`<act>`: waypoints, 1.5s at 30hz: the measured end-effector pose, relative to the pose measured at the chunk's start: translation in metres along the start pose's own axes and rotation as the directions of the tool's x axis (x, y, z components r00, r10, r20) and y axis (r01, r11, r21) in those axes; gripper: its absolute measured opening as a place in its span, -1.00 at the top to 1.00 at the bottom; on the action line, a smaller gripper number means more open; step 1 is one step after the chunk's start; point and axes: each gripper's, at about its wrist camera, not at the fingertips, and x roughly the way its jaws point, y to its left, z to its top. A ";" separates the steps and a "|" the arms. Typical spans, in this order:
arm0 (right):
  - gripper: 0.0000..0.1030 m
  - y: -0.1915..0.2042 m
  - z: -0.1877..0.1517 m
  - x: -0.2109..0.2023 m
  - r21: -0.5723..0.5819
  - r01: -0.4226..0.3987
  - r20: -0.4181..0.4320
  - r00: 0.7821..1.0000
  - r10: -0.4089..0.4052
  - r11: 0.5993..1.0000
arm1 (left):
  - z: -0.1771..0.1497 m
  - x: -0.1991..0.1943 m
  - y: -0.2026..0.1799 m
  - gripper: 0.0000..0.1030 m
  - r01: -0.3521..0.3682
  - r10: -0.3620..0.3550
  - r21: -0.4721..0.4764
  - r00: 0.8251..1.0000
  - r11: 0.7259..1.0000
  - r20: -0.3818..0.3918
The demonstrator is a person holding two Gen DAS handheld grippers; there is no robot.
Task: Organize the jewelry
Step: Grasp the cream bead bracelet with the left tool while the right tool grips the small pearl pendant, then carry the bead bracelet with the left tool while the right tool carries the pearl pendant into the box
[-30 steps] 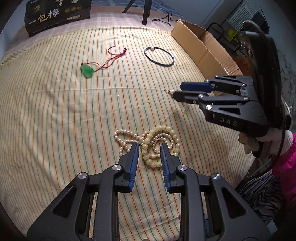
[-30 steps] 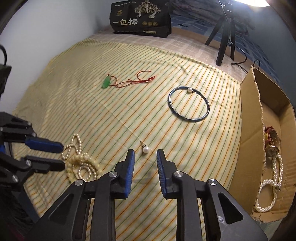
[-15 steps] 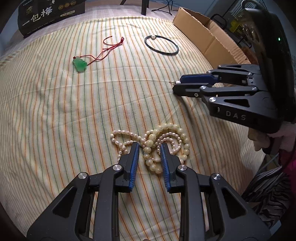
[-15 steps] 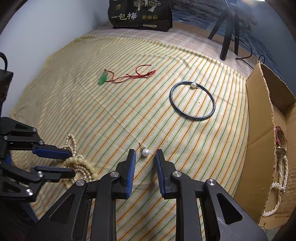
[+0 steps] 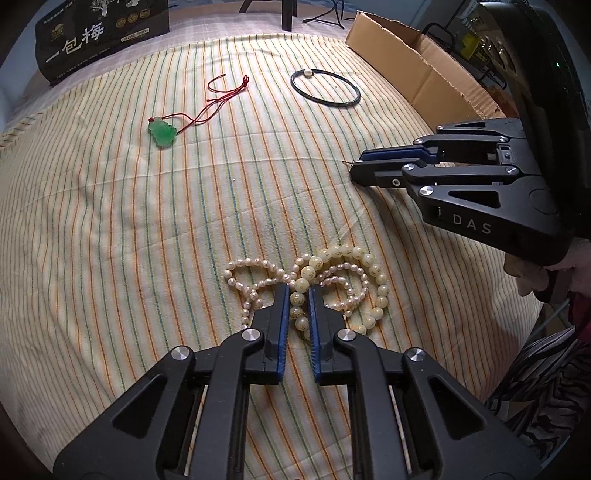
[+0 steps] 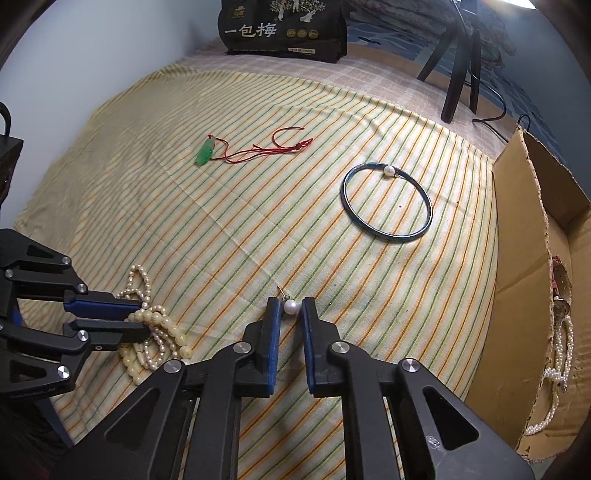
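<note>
A cream bead bracelet lies tangled with a pink pearl strand on the striped cloth. My left gripper points down at the heap, its jaws closing, pads pressed on cream beads. To the right, my right gripper is closing on a pearl earring; the pearl sits between the tips and its pin sticks out beyond them. In the left wrist view the right gripper looks almost shut. A green pendant on red cord and a dark bangle with a pearl lie farther back.
An open cardboard box stands at the cloth's right edge with a pearl necklace inside. A black printed bag and tripod legs stand at the back. A person's sleeve shows at the right of the left wrist view.
Both pairs of jaws have narrowed. The left now pinches the cream beads, and the right has closed in around the pearl. Neither hand has shifted much.
</note>
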 end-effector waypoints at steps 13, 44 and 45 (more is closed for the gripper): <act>0.87 0.005 -0.003 -0.010 -0.021 0.014 0.019 1.000 -0.013 1.000 | -0.003 -0.027 -0.007 0.90 0.015 -0.016 0.010 0.997 1.000 0.073; 0.87 -0.040 -0.018 -0.114 0.105 0.041 0.241 0.968 -0.065 0.994 | 0.037 -0.090 -0.049 0.90 0.104 -0.106 0.021 0.961 0.994 0.254; 0.87 -0.044 -0.019 -0.118 0.113 0.045 0.248 0.966 -0.072 0.993 | 0.039 -0.091 -0.052 0.90 0.108 -0.110 0.024 0.959 0.994 0.260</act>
